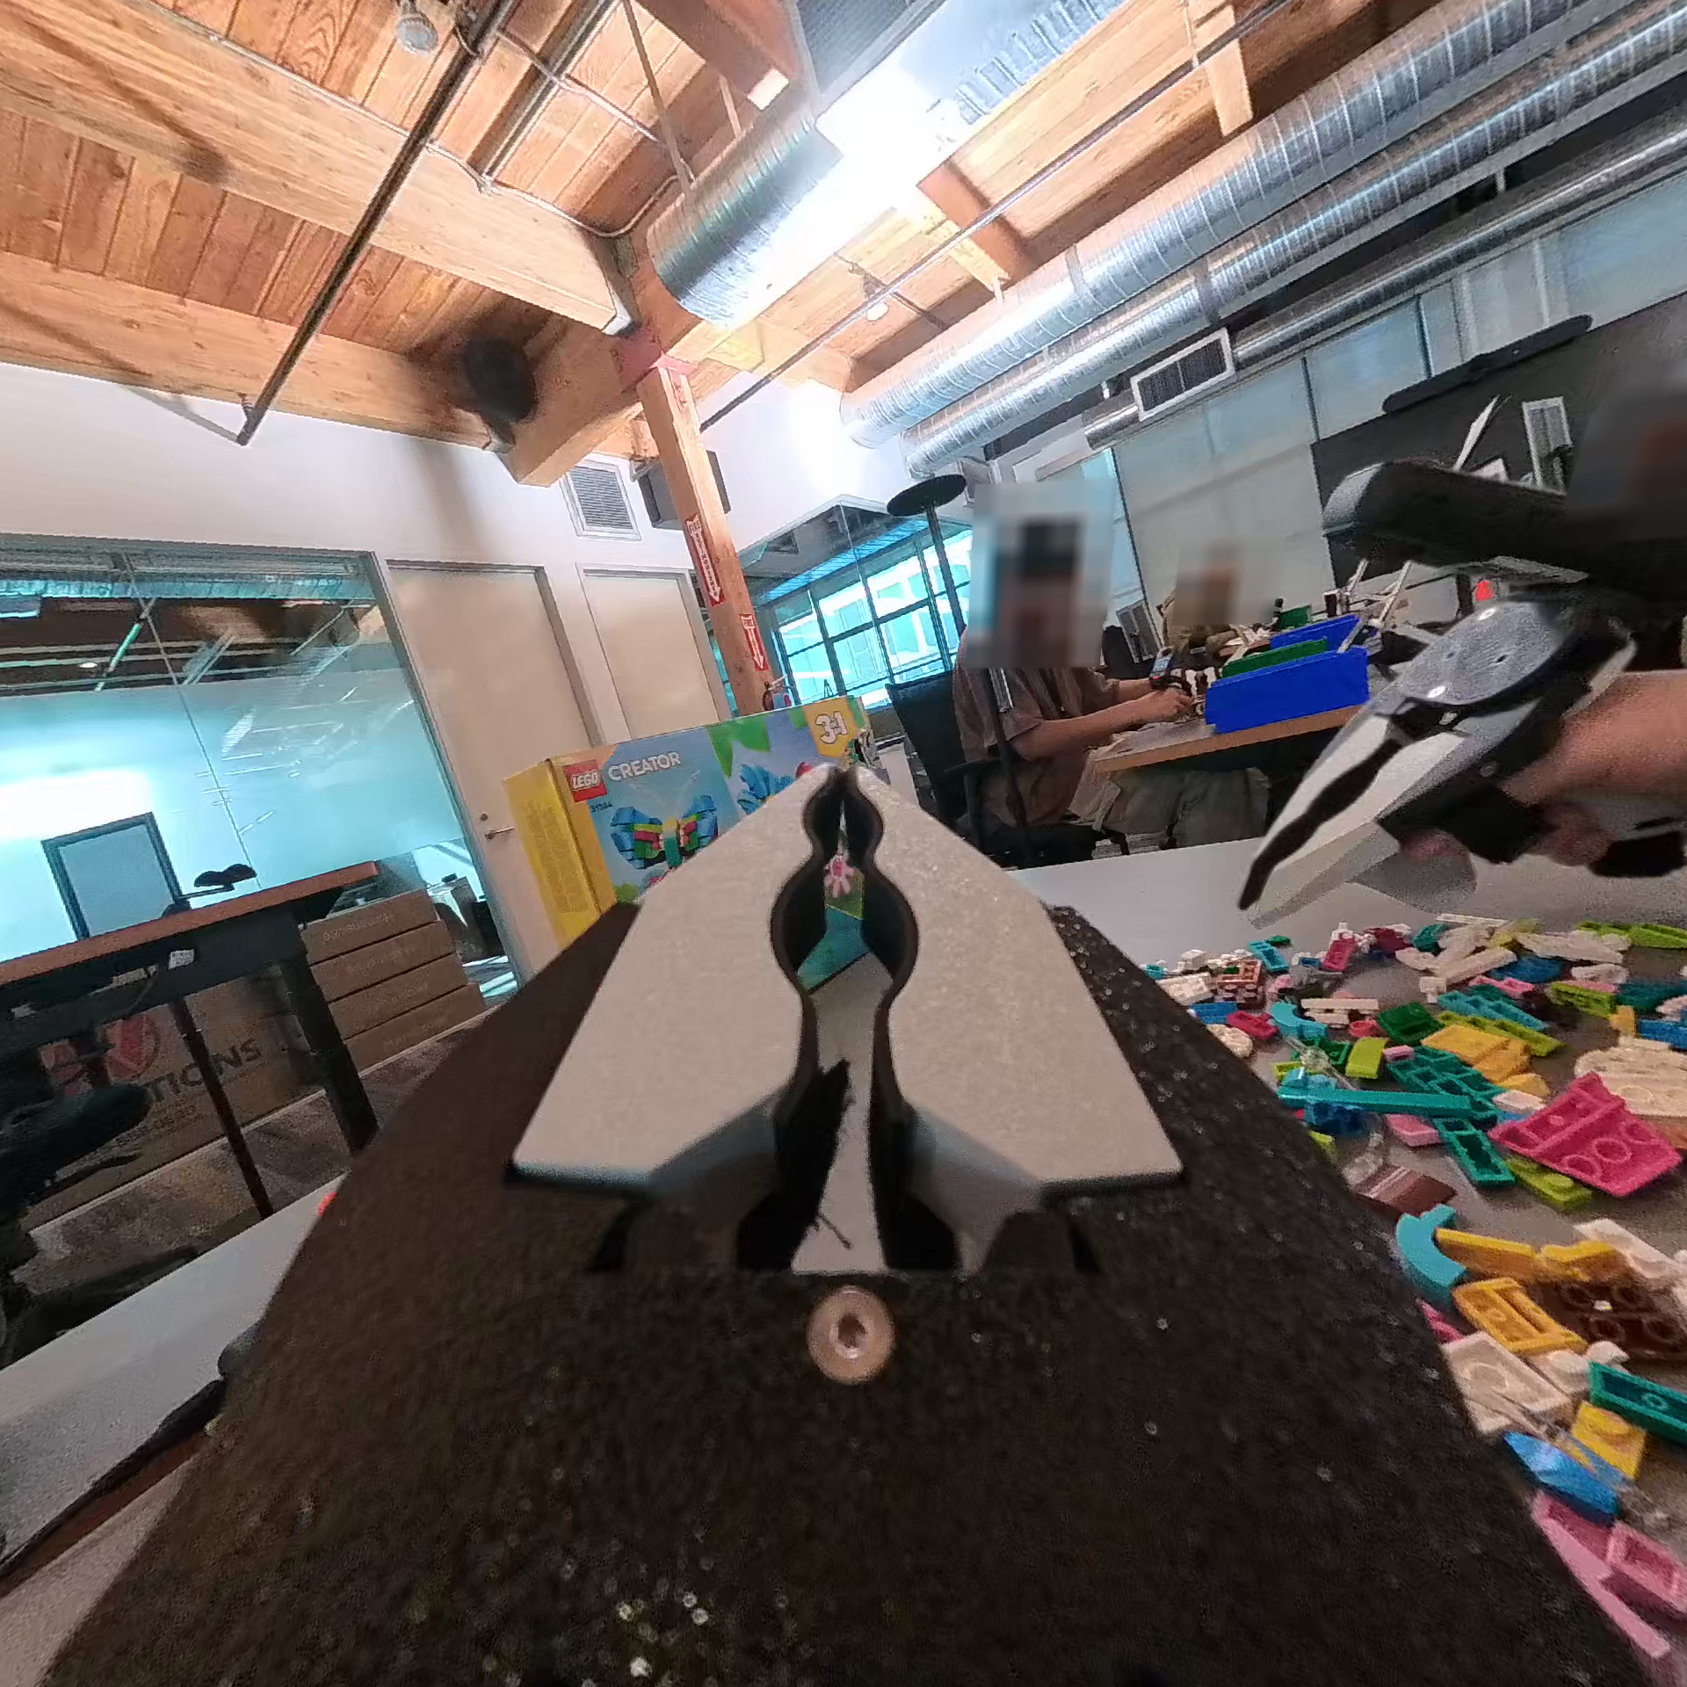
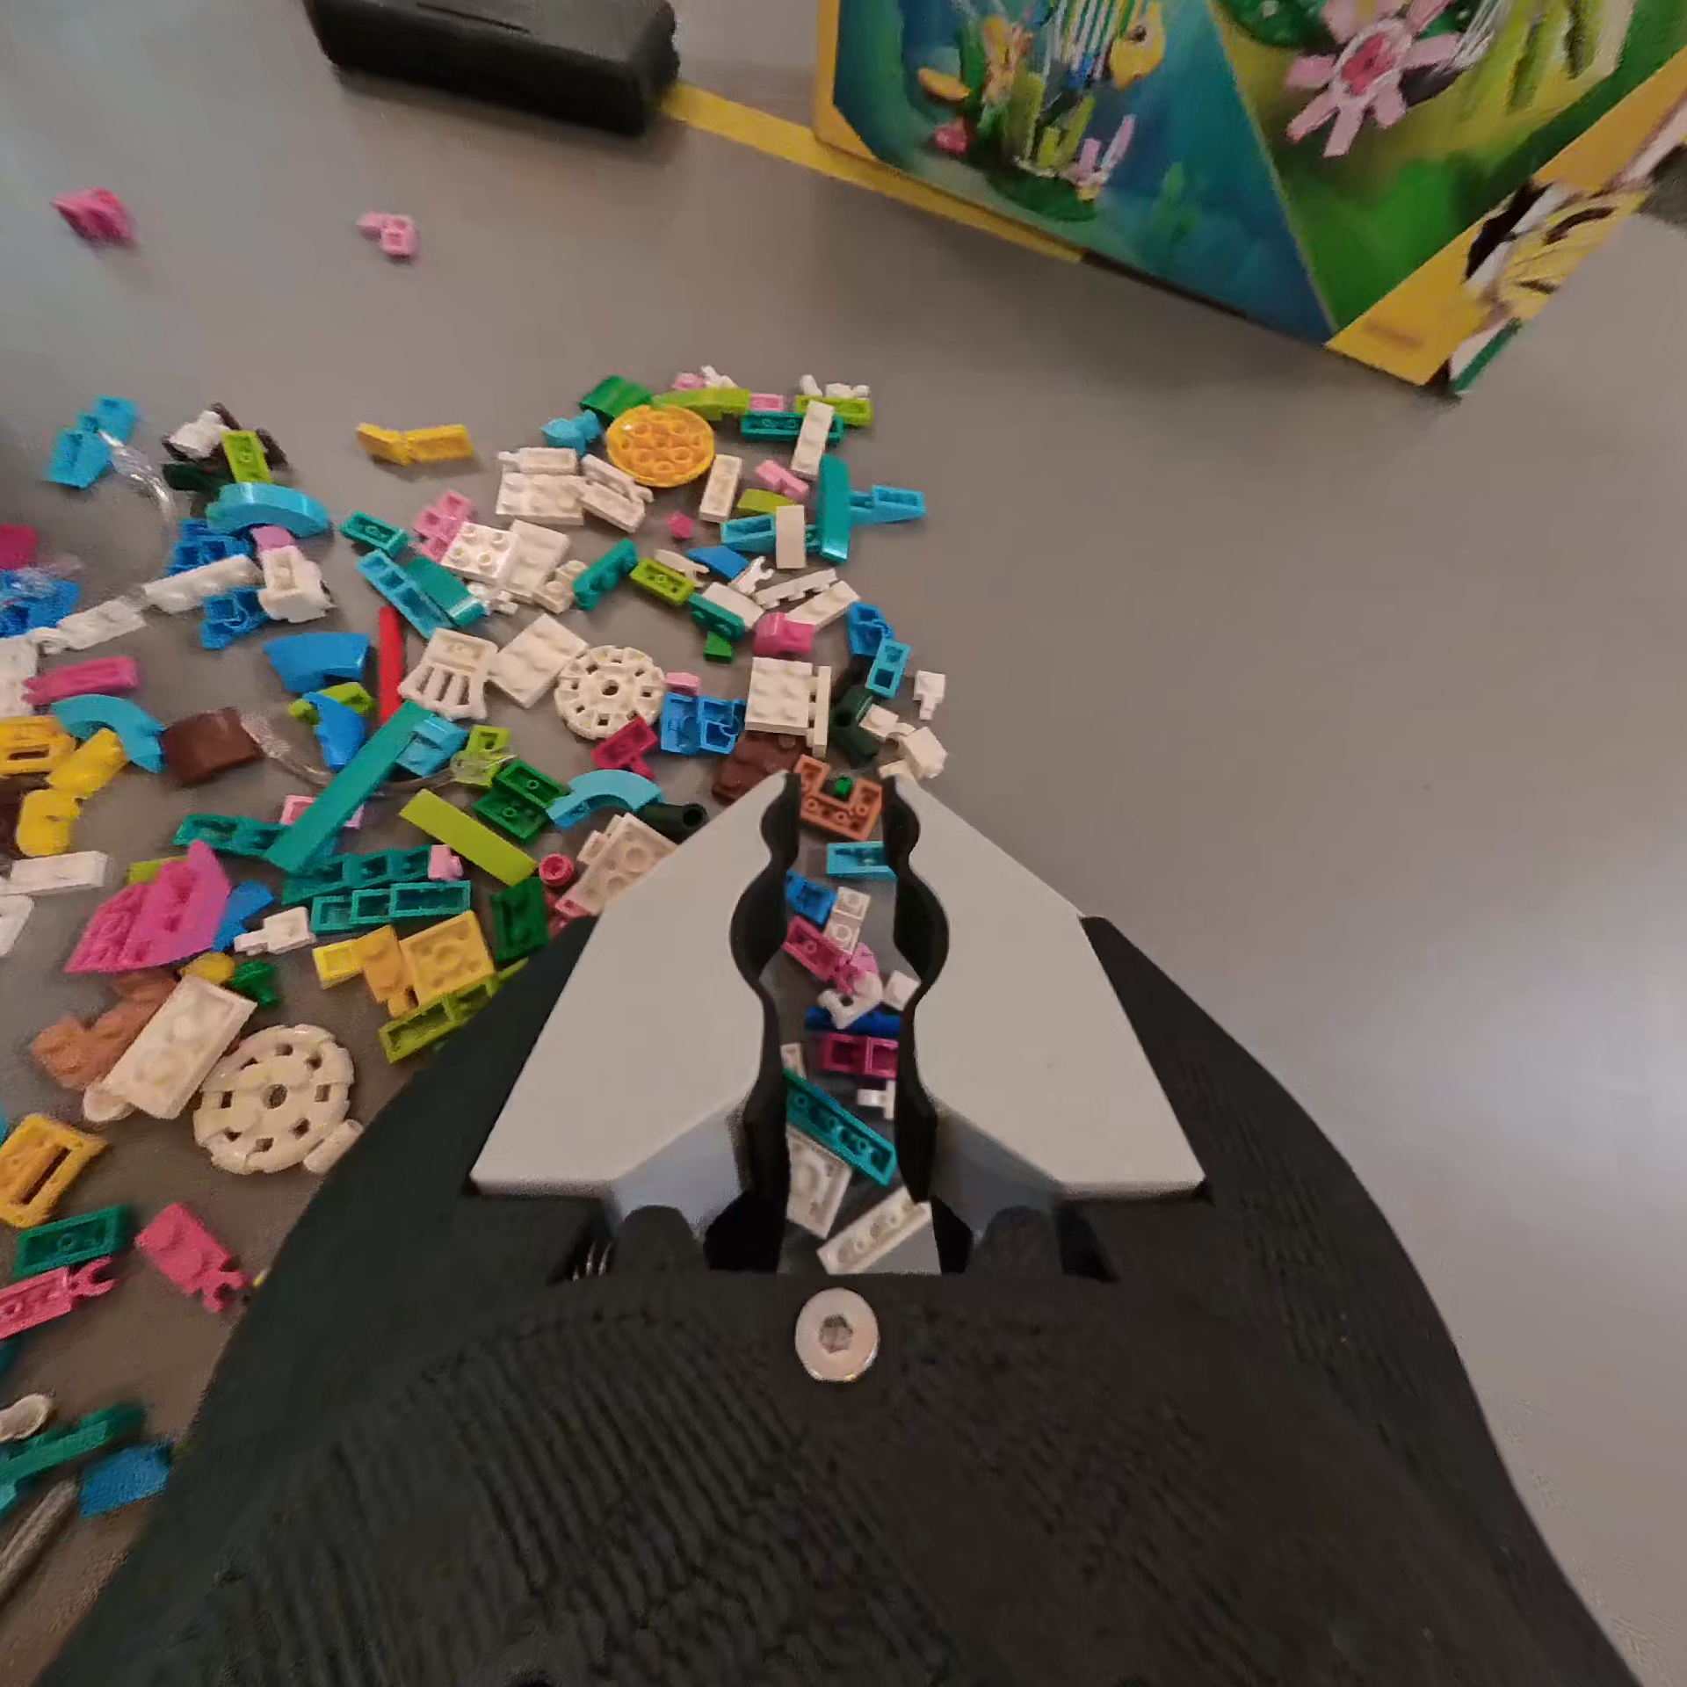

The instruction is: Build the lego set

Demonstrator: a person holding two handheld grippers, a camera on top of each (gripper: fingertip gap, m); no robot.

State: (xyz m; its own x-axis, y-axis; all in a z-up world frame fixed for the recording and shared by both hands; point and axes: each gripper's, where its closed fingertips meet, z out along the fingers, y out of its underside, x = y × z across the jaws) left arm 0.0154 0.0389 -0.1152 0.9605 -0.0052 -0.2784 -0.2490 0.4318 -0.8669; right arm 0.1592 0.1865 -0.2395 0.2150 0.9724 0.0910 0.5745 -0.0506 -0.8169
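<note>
— Your left wrist view is bright: the long ceiling light strip [image 1: 858, 119] blows out white, and straight beams bow at the edges.

— And your right?

— Evenly lit, soft shadows; the scattered colourful plastic bricks [image 2: 119, 913] smear at the left edge.

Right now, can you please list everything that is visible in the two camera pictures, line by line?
Loose bricks: many, mixed colours, scattered over the grey table.
Round yellow plate: one, far edge of the pile.
White wheel-like discs: two, in the pile.
Set box: one, yellow-edged, colourful, standing on the table beyond the bricks.
Black object: one, on the table left of the box.
Blue bins: several, on a desk behind.
Seated people: two, background, blurred.
Left gripper: raised, shut, holding nothing.
Right gripper: open above the bricks, held by a hand.
</note>
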